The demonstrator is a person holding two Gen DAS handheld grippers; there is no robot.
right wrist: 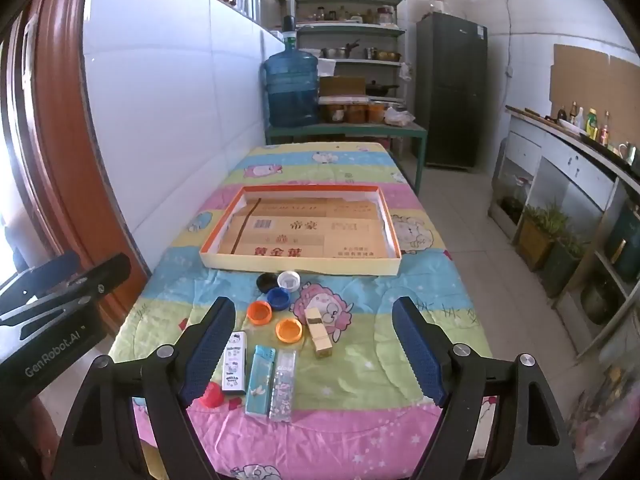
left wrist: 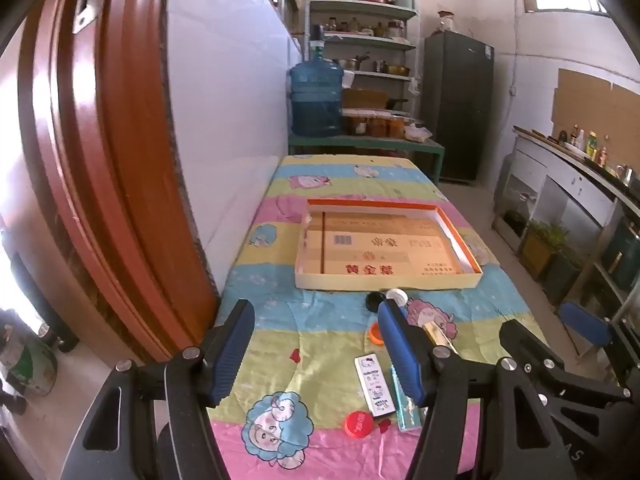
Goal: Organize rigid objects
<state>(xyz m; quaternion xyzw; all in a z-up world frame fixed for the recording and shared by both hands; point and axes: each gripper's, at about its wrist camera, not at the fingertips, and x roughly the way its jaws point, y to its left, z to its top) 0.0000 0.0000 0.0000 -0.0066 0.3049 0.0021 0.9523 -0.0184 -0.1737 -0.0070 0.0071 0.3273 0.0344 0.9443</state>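
Observation:
A shallow cardboard tray (right wrist: 300,266) with an orange rim lies mid-table on the cartoon cloth. In front of it sit black (right wrist: 267,281), white (right wrist: 289,280), blue (right wrist: 279,298) and two orange caps (right wrist: 259,313), then a gold lighter (right wrist: 318,332). Nearer me lie a white lighter (right wrist: 235,362), a teal lighter (right wrist: 261,380), a clear lighter (right wrist: 283,384) and a red cap (right wrist: 212,395). My right gripper (right wrist: 314,306) hovers open above these, holding nothing. My left gripper (left wrist: 316,308) is open and empty over the table's left part, with the red cap (left wrist: 359,424) and white lighter (left wrist: 374,384) low between its fingers.
A white tiled wall (right wrist: 180,120) runs along the table's left side, with a red-brown door frame (left wrist: 100,160) nearer me. Beyond the table stand a blue water jug (right wrist: 292,88), shelves and a dark fridge (right wrist: 452,92). A counter (right wrist: 568,168) lines the right.

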